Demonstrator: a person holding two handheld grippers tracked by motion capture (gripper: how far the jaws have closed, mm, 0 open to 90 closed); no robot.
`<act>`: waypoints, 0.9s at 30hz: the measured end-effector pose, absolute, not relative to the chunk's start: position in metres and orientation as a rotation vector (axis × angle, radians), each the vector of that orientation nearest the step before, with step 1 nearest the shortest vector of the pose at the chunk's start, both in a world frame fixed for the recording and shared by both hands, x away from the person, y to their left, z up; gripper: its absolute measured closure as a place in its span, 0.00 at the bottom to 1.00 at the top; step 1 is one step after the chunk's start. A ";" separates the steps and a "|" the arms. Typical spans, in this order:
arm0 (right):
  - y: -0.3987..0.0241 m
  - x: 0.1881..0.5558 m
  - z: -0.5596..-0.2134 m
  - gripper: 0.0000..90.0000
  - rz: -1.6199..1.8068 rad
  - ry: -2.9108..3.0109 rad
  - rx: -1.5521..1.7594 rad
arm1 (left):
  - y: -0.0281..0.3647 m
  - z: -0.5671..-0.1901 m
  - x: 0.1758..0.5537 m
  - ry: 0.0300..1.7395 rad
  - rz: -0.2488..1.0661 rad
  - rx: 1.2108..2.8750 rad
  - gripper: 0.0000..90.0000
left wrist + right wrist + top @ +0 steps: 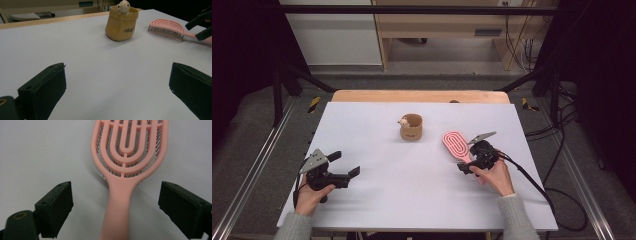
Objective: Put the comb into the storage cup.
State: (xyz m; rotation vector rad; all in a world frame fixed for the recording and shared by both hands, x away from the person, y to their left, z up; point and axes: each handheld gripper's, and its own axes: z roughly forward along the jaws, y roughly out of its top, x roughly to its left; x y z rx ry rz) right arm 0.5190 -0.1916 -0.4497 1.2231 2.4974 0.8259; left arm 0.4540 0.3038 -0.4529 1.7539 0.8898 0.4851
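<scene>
At the left of the white bench [377, 200], the left gripper [346, 163] rests in the person's hand with its jaws wide apart and nothing between them. Near the middle stands a tan bag-shaped cup [411, 127] with a small figurine [403, 121] on its rim. To the right lies a pink vented hairbrush [456, 144], bristles down. The right gripper [468, 167] straddles its handle, jaws apart on either side, not touching it.
</scene>
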 end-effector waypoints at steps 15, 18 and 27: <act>-0.191 0.521 -0.454 0.35 0.781 2.514 1.250 | 0.304 -0.453 0.454 0.891 0.486 1.753 0.01; -0.190 0.522 -0.455 0.40 0.767 2.511 1.265 | 0.304 -0.453 0.454 0.891 0.486 1.754 0.01; -0.191 0.523 -0.456 0.52 0.759 2.509 1.267 | 0.303 -0.453 0.454 0.891 0.486 1.754 0.01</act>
